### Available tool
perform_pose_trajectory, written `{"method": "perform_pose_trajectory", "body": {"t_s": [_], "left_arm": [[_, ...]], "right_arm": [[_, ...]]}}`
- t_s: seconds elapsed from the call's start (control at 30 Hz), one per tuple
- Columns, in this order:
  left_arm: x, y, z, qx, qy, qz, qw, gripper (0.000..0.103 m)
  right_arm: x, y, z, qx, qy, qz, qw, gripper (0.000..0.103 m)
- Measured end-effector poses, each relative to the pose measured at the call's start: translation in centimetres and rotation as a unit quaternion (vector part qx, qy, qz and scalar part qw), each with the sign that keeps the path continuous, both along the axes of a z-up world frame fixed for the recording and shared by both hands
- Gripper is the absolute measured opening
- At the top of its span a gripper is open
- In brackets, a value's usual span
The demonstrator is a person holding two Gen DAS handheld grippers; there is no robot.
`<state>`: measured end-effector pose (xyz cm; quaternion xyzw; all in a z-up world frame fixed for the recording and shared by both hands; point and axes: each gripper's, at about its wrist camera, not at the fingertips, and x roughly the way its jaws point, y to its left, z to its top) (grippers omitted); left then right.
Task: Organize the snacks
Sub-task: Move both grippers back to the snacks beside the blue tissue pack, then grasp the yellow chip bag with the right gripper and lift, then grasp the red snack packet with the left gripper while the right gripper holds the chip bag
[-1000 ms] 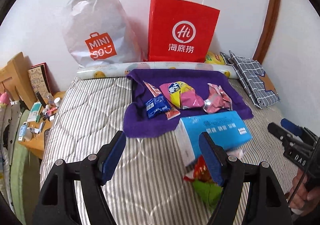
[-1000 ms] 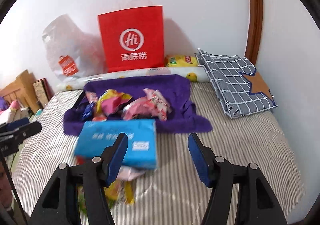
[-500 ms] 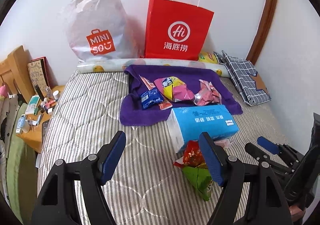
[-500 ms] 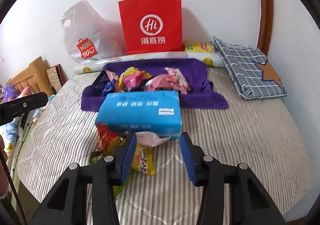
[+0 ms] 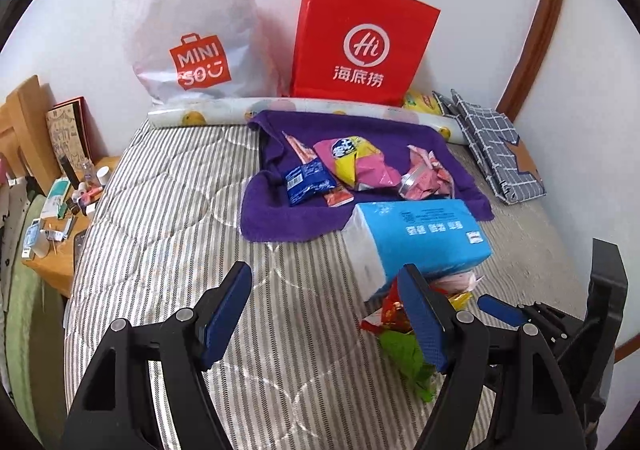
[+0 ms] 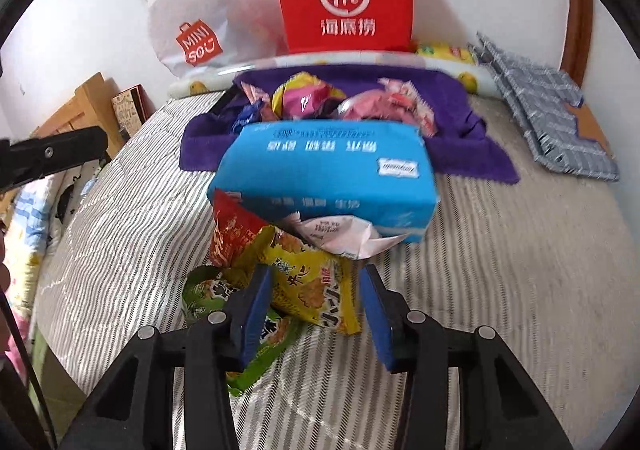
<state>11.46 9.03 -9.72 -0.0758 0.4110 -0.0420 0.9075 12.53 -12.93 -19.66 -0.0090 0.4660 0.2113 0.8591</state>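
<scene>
Meanwhile, the right gripper, its jaws opening, straddled a yellow snack without pinching it; the left gripper hung wide, empty.

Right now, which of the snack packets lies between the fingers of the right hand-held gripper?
The yellow packet. It lies at the front of the pile between the right hand-held gripper fingers; the red packet and green packet lie off to its left.

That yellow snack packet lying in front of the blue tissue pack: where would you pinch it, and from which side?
Probably the yellow snack packet by its near free edge, coming down from above on the near side. It lies flat, its far end tucked under the blue tissue pack. The right gripper, jaws opening, straddles it.
</scene>
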Motion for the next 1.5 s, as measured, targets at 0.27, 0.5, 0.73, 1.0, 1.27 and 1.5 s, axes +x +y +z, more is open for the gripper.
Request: {"method": "perform_pose_trajectory", "body": {"t_s": [0.27, 0.5, 0.73, 1.0, 1.27, 1.5], "left_arm": [[0.6, 0.7, -0.9, -0.007, 0.010, -0.003, 0.9999, 0.075], [0.5, 0.1, -1.2, 0.001, 0.013, -0.013, 0.9998, 0.075], [0.2, -0.4, -1.5, 0.010, 0.020, -0.016, 0.9996, 0.075], [-0.2, -1.0, -1.5, 0.021, 0.026, -0.015, 0.9993, 0.075], [0.0, -2.9, -2.7, 0.025, 0.036, -0.024, 0.9987, 0.075], [0.9, -5.1, -4.1, 0.027, 0.052, -0.040, 0.9975, 0.075]], "right_arm": [[1.1, 0.8, -1.3, 0.016, 0.020, 0.011, 1.000, 0.059], [2.1, 1.3, -2.4, 0.027, 0.034, 0.014, 0.999, 0.070], [2.0, 1.5, -2.5, 0.032, 0.026, 0.022, 0.999, 0.066], [0.6, 0.2, -0.5, 0.056, 0.004, 0.013, 0.998, 0.051], [-2.1, -2.0, 2.8, 0.057, -0.040, 0.000, 0.998, 0.051], [-3.3, -5.2, 4.1, 0.063, -0.057, -0.030, 0.996, 0.051]]}}
